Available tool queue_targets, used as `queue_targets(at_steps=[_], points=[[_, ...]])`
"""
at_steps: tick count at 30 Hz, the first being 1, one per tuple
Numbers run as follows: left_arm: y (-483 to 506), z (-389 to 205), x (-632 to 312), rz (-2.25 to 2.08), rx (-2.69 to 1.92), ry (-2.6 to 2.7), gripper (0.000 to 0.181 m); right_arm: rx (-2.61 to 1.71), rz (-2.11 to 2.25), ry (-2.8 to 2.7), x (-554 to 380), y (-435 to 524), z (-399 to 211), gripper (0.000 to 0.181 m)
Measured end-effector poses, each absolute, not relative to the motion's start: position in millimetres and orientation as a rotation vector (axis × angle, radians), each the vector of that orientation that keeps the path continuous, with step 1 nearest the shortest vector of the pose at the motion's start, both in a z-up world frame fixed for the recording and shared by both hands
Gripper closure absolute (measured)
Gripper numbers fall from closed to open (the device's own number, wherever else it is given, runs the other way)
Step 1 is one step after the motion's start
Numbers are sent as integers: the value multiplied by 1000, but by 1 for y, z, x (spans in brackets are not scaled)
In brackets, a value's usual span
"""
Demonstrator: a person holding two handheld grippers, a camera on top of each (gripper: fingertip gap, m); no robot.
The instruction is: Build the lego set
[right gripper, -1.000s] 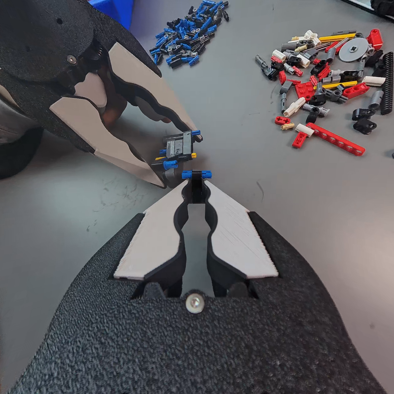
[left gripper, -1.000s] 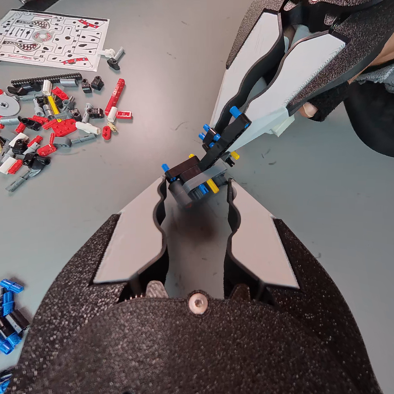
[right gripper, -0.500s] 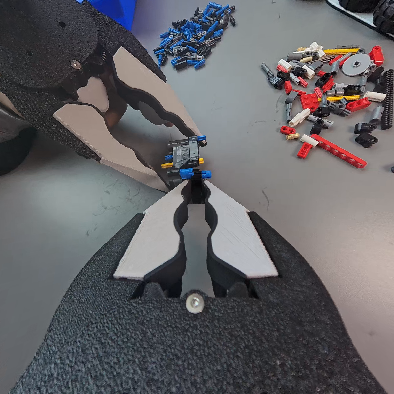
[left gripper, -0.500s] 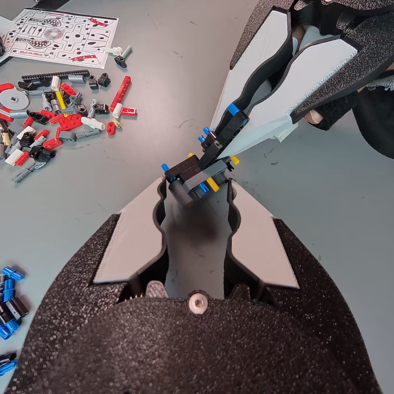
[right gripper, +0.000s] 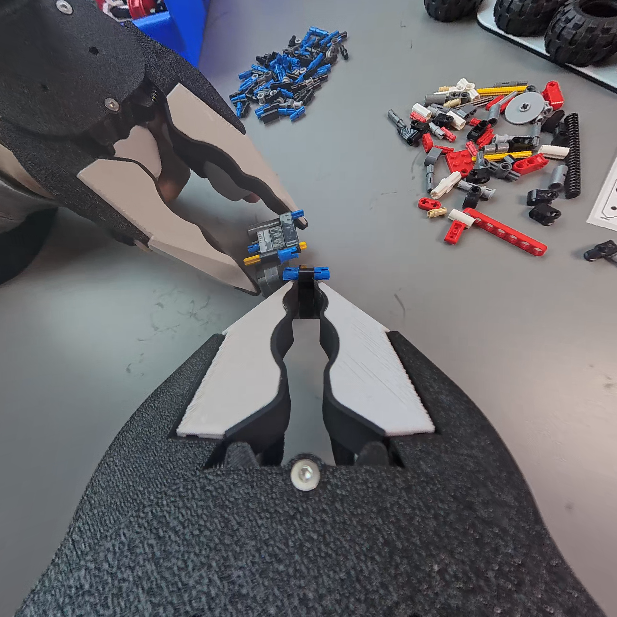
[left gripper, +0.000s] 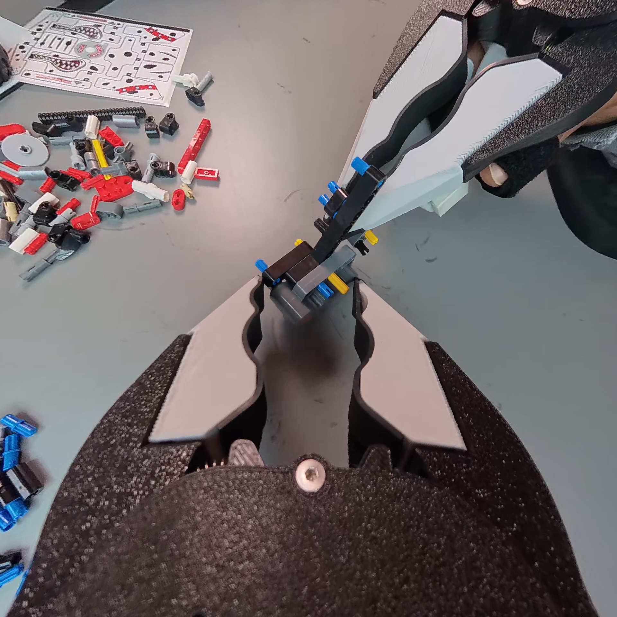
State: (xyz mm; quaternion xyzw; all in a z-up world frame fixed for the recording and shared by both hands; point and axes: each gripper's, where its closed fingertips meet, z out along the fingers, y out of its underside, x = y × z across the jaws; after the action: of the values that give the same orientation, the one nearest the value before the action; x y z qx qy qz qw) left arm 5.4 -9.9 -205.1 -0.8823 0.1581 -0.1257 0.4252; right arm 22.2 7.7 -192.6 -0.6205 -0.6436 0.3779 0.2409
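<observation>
My left gripper [left gripper: 307,283] is shut on a small lego assembly [left gripper: 300,270] of grey and black blocks with blue and yellow pins, held just above the grey table [left gripper: 500,334]. My right gripper [right gripper: 305,287] is shut on a black beam [right gripper: 307,300] with a blue pin [right gripper: 305,273] across its end. In the left wrist view the right gripper [left gripper: 359,200] comes in from the upper right, and the beam [left gripper: 344,217] slants down with its lower end against the assembly. In the right wrist view the left gripper [right gripper: 277,257] holds the assembly [right gripper: 275,237] just left of the beam's tip.
A pile of loose red, grey, black and white pieces [left gripper: 83,173] lies at the left, also seen in the right wrist view [right gripper: 494,143]. A heap of blue and black pins [right gripper: 290,73], a sticker sheet [left gripper: 100,56], black tyres [right gripper: 574,30] and a blue bin [right gripper: 180,30] lie farther off.
The right gripper has brought the black beam closer, and its end now lies against the assembly. The left gripper has kept its hold and barely moved.
</observation>
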Motion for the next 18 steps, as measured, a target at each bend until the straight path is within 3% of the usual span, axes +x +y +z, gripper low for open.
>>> queue_targets(at_steps=[8,13,18], points=[[-12,-197,7,-361,-2166,395,123,-1667,1082,-1580,29,36,-175,173],[-7,-149,-16,-405,-1958,300,122,-1603,1167,-1382,35,59,-139,173],[42,-69,-102,-147,-1706,94,145,-1557,1220,-1289,37,68,-123,173]])
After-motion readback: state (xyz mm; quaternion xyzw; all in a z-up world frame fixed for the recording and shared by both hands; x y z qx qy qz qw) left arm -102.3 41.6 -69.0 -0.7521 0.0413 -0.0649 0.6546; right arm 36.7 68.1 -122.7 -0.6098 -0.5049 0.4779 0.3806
